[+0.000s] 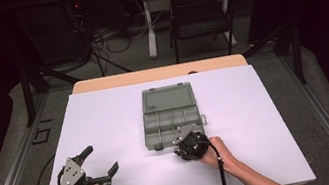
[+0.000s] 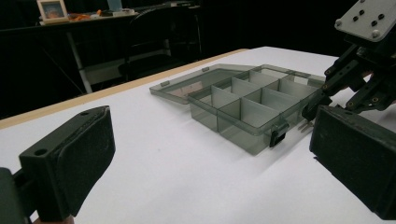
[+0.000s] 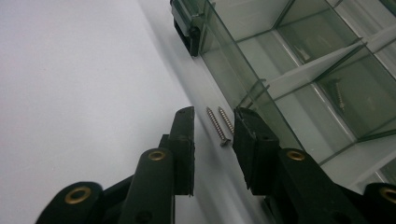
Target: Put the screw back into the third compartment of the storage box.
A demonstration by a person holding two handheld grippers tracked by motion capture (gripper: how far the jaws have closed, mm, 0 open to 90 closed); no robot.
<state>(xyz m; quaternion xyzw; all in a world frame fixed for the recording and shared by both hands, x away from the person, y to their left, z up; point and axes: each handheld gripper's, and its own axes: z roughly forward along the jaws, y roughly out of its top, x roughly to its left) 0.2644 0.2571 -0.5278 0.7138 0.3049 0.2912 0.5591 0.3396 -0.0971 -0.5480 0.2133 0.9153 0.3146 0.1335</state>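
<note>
A clear grey compartment box (image 1: 147, 132) lies with its lid folded flat behind it at the middle of the white table top (image 1: 106, 117). My right gripper (image 1: 184, 139) is at the box's near edge, pointing down at the table. In the right gripper view its jaws (image 3: 214, 122) stand open a little way on either side of two small screws (image 3: 217, 126). The screws lie side by side on the white surface against the box wall (image 3: 233, 70). One compartment holds another small screw (image 3: 339, 97). My left gripper (image 1: 100, 160) stands wide open near the front left, with nothing between its jaws (image 2: 212, 163).
A black latch (image 2: 278, 135) sticks out from the box's front wall (image 2: 243, 133). Beyond the far wooden table edge (image 1: 159, 73) stand a folding chair (image 1: 199, 10) and floor cables (image 1: 108, 41). White surface stretches left and right of the box.
</note>
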